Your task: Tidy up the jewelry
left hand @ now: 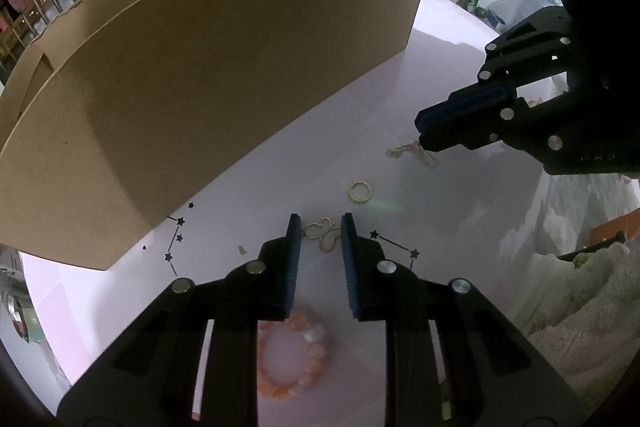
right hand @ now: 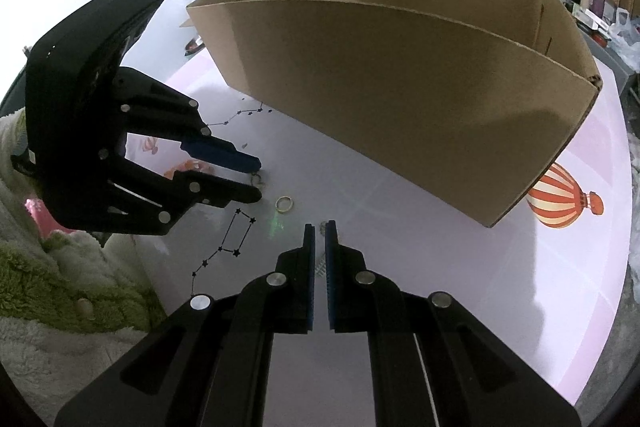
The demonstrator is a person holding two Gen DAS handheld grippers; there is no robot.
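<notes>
Jewelry lies scattered on my pale pink bench, in front of a large open brown cardboard box. A gold wire butterfly-shaped charm sits between the tips of my left tongs, whose blue pads stand either side of it without pressing yet, so I call them released. A plain gold ring rests just beyond, and an orange and white beaded bracelet lies under the left tongs, nearer the camera. My right tongs are clenched; in the left wrist view a thin gold chain with a small pendant trails from their tip onto the bench, so I judge they grasp it. To do the step in hand well, I should keep the left tips low against the bench, centre the flat charm between the pads, then close squarely so the wire does not slip out or skate away. I cannot see inside the box from the left view, and only its far inner walls from the right, so what it already holds is unknown. The chain's grip point is hidden by the right fingers, and half the bracelet is covered by my left tongs.
</notes>
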